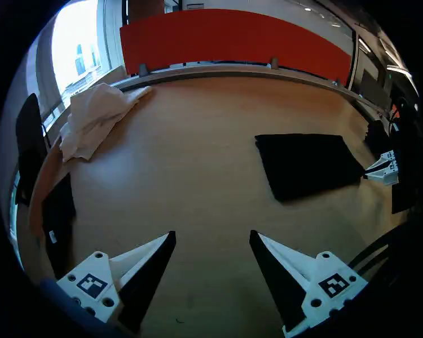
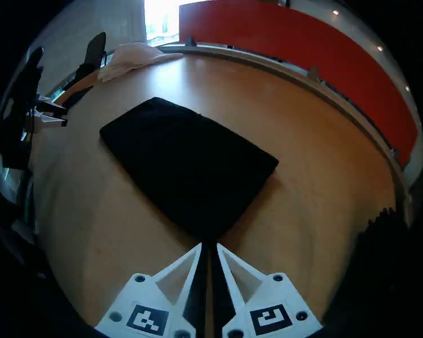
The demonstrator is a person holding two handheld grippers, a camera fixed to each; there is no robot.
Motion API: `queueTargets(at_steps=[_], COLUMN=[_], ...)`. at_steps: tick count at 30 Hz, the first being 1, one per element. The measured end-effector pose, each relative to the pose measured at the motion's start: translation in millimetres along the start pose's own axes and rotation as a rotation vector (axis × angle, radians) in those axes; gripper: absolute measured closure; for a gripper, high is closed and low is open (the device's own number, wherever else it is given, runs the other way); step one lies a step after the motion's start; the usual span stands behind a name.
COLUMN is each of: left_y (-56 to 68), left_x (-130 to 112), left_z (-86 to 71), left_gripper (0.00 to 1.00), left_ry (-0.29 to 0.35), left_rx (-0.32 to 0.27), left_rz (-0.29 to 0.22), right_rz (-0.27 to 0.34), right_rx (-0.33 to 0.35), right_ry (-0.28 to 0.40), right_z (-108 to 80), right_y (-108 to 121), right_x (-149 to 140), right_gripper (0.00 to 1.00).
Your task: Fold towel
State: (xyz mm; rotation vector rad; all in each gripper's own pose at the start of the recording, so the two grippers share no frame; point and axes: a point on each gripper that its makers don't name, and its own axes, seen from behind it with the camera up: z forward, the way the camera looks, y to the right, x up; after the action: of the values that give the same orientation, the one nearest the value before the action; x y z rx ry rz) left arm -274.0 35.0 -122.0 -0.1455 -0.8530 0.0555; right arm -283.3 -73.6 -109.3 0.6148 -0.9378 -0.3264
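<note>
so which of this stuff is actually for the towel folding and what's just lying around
For the job: black towel, left gripper, right gripper.
Lying about: crumpled white cloth, red panel, black chair.

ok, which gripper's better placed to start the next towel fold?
Right. The right gripper, fingers together, sits at the near corner of the black towel; whether it pinches cloth is unclear. The left gripper hangs open over the table, with the towel off to its side.

We see bare light-wood tabletop [image 1: 194,158] open between the flat black folded towel [image 1: 304,163] and the crumpled white cloth [image 1: 96,115]; a red partition panel [image 1: 228,36] walls the far edge.
</note>
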Motion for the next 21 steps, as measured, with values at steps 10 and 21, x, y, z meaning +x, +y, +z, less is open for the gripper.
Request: queueTargets(at_steps=[10, 21], left_y=[-0.2, 1.0], left_x=[1.7, 1.1], left_z=[-0.4, -1.8], left_gripper=[0.03, 0.03], left_ry=[0.003, 0.003], left_rx=[0.000, -0.003], left_rz=[-0.002, -0.006], right_rz=[-0.010, -0.042], right_rx=[-0.021, -0.050], right_ry=[0.048, 0.105], right_z=[-11.3, -27.7], right_y=[5.3, 12.5], right_x=[20.2, 49.4], right_gripper=[0.97, 0.97])
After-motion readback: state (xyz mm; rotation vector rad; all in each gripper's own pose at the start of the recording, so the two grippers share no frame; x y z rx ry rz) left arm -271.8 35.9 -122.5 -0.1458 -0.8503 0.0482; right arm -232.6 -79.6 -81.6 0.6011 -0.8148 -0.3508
